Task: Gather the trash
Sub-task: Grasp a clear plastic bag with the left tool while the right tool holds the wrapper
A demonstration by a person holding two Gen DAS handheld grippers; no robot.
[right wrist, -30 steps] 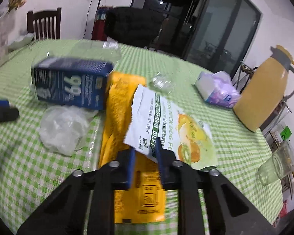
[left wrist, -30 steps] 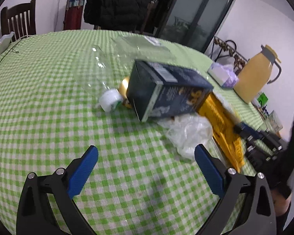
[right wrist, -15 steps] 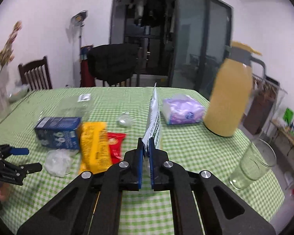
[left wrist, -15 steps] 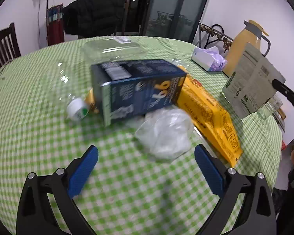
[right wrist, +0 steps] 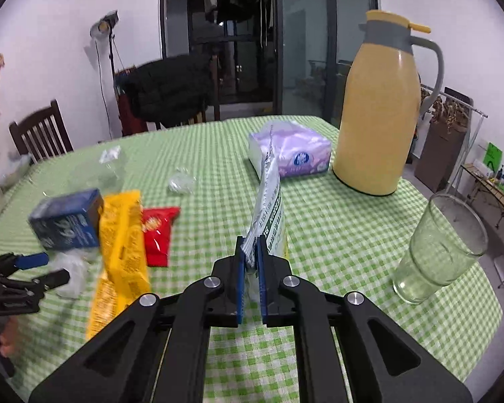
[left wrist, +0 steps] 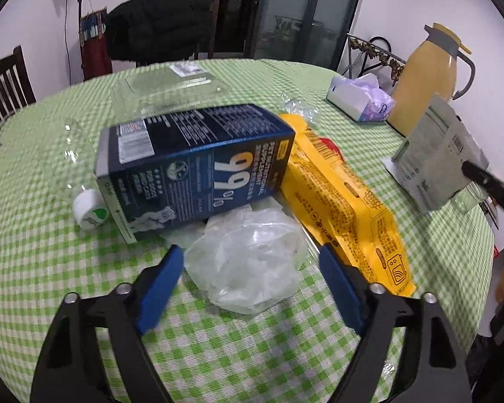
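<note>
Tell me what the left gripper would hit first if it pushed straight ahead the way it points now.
Most likely the crumpled clear plastic bag: it lies on the green checked tablecloth between the closing blue fingers of the left gripper, pads not yet pressing. The dark blue carton sits just behind it; depth is uncertain.

Black angular gripper frames, blue fingers (left wrist: 159, 288) (flat pads), silver screw heads (right wrist: 211, 282) at pivots.

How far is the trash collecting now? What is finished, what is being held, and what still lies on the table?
Nothing looks finished; no bin is in view. The right gripper is shut on a flat pouch, lifted off the table. The left gripper is closing around the crumpled clear plastic bag, not yet pressing it. Left: the blue carton, yellow packet, red wrapper and clear bottle.
</note>
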